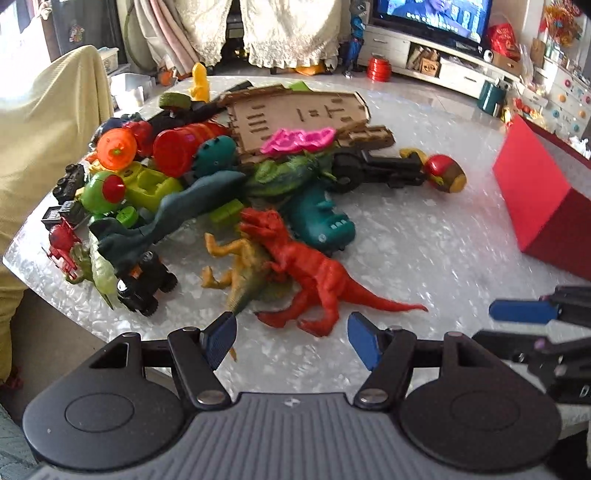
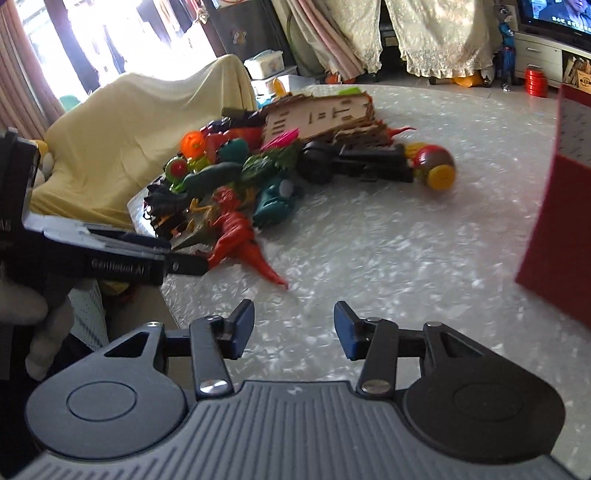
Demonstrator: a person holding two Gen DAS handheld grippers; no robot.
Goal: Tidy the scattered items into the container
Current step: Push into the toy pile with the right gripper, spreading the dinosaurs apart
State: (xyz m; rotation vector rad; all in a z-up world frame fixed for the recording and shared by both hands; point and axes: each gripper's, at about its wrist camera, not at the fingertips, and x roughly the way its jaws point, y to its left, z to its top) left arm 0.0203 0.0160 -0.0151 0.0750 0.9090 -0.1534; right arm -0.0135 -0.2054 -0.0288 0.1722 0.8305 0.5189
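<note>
A heap of toys covers the left half of a pearly white table (image 1: 424, 229). Nearest me lies a red dinosaur (image 1: 314, 269) beside a yellow-green dinosaur (image 1: 243, 266). Behind them are a teal dinosaur head (image 1: 321, 218), a black toy truck (image 1: 147, 280), a brown cardboard model (image 1: 295, 110) and a red-and-yellow ball toy (image 1: 445, 171). The red box (image 1: 543, 199) stands at the right. My left gripper (image 1: 291, 339) is open just short of the red dinosaur's legs. My right gripper (image 2: 294, 328) is open over bare table, with the red dinosaur (image 2: 236, 232) ahead to its left and the red box (image 2: 557, 229) at its right.
A sofa under a yellow cover (image 2: 140, 133) stands beyond the table's left edge. A television cabinet (image 1: 443, 55) and curtains (image 1: 288, 29) line the far wall. In the left wrist view the right gripper's blue finger (image 1: 524, 310) shows at the right.
</note>
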